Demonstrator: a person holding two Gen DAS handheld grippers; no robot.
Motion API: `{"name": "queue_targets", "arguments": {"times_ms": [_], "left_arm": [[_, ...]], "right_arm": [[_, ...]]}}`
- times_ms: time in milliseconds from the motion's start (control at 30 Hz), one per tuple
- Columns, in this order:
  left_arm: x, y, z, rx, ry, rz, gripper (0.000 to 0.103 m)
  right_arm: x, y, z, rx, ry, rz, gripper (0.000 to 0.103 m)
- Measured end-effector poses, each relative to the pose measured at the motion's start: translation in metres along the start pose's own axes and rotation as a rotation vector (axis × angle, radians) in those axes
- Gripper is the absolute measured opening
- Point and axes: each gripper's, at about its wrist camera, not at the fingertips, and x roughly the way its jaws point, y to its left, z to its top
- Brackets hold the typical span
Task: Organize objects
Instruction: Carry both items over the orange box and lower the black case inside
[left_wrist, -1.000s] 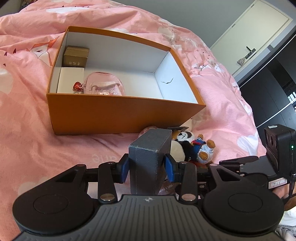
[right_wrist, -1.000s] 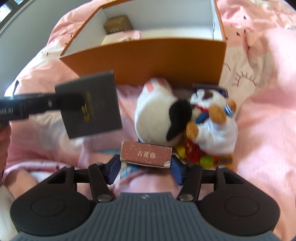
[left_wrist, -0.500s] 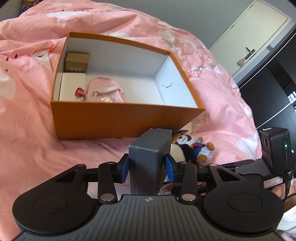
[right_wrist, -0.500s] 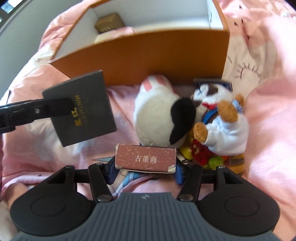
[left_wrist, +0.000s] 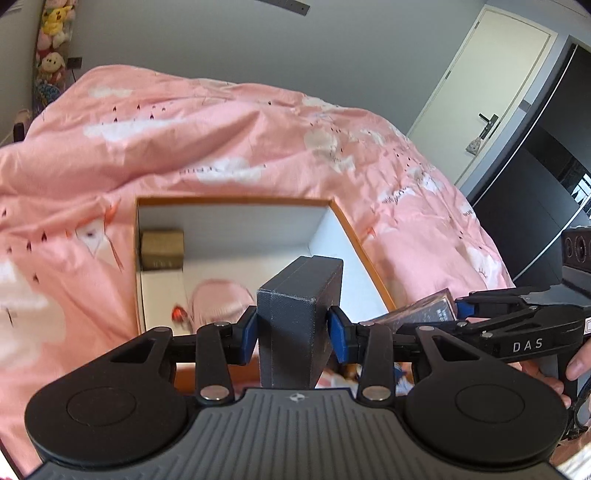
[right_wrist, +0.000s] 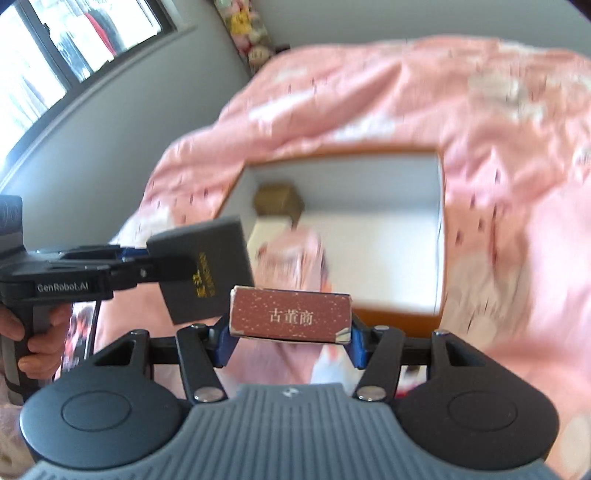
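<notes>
My left gripper (left_wrist: 291, 334) is shut on a dark grey box (left_wrist: 295, 314) and holds it in the air at the near edge of the open orange box (left_wrist: 236, 201). My right gripper (right_wrist: 290, 341) is shut on a dark red box with gold characters (right_wrist: 290, 314), also raised at the orange box's near wall (right_wrist: 399, 317). The grey box also shows in the right wrist view (right_wrist: 207, 273), left of the red box. Inside the orange box lie a small brown box (left_wrist: 162, 249) and a pink pouch (left_wrist: 218, 302).
The orange box rests on a pink duvet (left_wrist: 221, 140). A door (left_wrist: 491, 77) and dark cabinet (left_wrist: 546, 173) stand at the right. Plush toys (left_wrist: 51, 40) hang on the far wall. A window (right_wrist: 55, 55) is at the left in the right wrist view.
Both grippers have risen and moved forward with their boxes, from low beside the stuffed toys to the orange box's near edge. The stuffed toys have dropped out of view.
</notes>
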Motion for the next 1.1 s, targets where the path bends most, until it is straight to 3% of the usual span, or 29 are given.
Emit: {"name": "queue_targets", "arguments": {"times_ms": [200, 400, 700, 833, 1100], "left_arm": [[0.037, 0.018, 0.047, 0.028, 0.016, 0.020, 0.045], [0.104, 0.034, 0.071, 0.039, 0.132, 0.039, 0.045], [0.174, 0.065, 0.086, 0.007, 0.250, 0.054, 0.045], [0.196, 0.072, 0.086, 0.015, 0.312, 0.025, 0.045], [0.210, 0.083, 0.084, 0.002, 0.352, 0.039, 0.046]], "right_arm": [[0.020, -0.017, 0.042, -0.001, -0.061, -0.048, 0.059], [0.074, -0.045, 0.065, 0.044, -0.005, -0.096, 0.059], [0.136, -0.062, 0.082, 0.040, 0.120, -0.115, 0.059], [0.151, -0.069, 0.085, 0.048, 0.145, -0.124, 0.059], [0.163, -0.070, 0.093, 0.032, 0.182, -0.142, 0.059]]}}
